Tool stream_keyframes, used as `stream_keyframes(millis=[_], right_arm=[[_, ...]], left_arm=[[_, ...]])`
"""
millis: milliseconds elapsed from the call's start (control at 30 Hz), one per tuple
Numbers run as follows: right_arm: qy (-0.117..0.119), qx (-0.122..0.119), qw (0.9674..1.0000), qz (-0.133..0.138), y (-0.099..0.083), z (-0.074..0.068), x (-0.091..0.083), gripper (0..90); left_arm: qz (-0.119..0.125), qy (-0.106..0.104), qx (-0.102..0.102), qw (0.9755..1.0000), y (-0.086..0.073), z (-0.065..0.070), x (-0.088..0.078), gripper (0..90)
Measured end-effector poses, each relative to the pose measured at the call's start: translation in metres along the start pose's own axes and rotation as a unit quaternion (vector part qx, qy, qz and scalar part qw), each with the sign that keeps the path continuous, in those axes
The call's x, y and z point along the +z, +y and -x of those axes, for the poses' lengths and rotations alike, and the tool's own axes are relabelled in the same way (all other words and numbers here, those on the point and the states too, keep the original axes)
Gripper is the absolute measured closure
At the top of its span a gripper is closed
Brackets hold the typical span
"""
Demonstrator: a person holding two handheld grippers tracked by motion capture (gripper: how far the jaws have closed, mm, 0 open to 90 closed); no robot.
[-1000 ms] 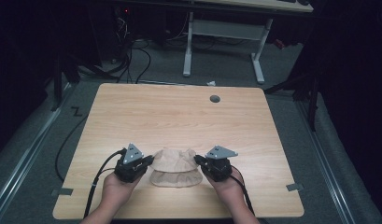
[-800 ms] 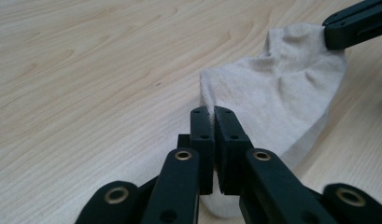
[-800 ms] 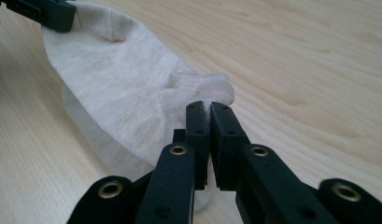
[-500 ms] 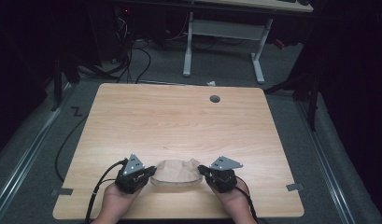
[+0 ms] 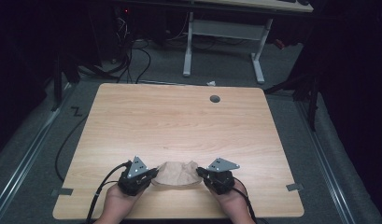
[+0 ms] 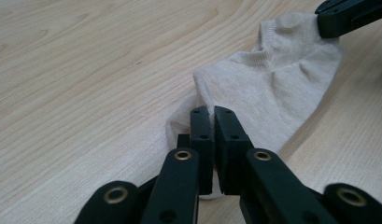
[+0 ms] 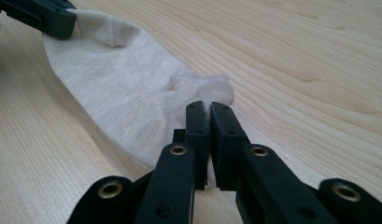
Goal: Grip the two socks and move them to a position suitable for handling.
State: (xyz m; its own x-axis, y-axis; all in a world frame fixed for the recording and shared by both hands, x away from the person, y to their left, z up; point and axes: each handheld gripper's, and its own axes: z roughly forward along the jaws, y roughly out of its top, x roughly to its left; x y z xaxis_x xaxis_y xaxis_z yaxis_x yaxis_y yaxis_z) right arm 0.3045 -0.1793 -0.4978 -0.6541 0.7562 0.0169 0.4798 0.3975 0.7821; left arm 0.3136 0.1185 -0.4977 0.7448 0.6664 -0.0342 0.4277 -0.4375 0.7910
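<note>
A beige sock [image 5: 175,174] lies near the front edge of the wooden table [image 5: 179,121], stretched between both grippers. My left gripper [image 5: 150,175] is shut on the sock's left end; in the left gripper view its jaws [image 6: 212,112] pinch the knit fabric [image 6: 272,88]. At the sock's right end my right gripper [image 5: 201,173] is shut as well, and in the right gripper view the cloth [image 7: 128,88] sits clamped between the tips [image 7: 209,108]. A hand holds each gripper from below.
A round cable hole [image 5: 215,99] sits near the table's far edge. Beyond the table stand a white desk frame [image 5: 223,35] and floor cables [image 5: 132,51]. Tape marks [image 5: 61,192] lie on the floor at both front corners.
Both grippers have drawn back toward the front edge with the sock. The sock looks more bunched and narrower than a second ago.
</note>
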Motion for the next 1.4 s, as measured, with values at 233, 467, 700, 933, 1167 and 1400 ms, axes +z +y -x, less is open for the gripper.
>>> stream_keyframes(millis=[233,467,700,933,1167,1400], right_arm=[[0.006,0.000,0.9999,-0.012,-0.002,0.002,0.002,86.6],[0.006,0.008,0.9993,-0.037,-0.007,0.004,0.008,86.5],[0.007,0.010,0.9986,-0.052,-0.010,0.007,0.014,86.4],[0.010,0.011,0.9981,-0.060,-0.012,0.007,0.017,82.9],[0.021,0.018,0.9990,-0.035,-0.007,0.007,0.011,68.4],[0.007,0.028,0.9995,-0.011,-0.005,0.016,0.004,61.6]], left_arm=[[-0.022,0.006,0.010,0.9997,-0.002,0.002,0.006,86.5],[-0.053,0.019,0.008,0.9984,-0.006,0.000,0.013,85.8],[-0.062,0.029,0.004,0.9976,-0.008,-0.003,0.016,82.0],[-0.068,0.035,0.009,0.9971,-0.009,-0.004,0.019,79.2],[-0.046,0.031,-0.005,0.9985,-0.007,-0.007,0.013,68.4],[-0.028,0.026,0.001,0.9993,-0.006,-0.008,0.009,59.9]])
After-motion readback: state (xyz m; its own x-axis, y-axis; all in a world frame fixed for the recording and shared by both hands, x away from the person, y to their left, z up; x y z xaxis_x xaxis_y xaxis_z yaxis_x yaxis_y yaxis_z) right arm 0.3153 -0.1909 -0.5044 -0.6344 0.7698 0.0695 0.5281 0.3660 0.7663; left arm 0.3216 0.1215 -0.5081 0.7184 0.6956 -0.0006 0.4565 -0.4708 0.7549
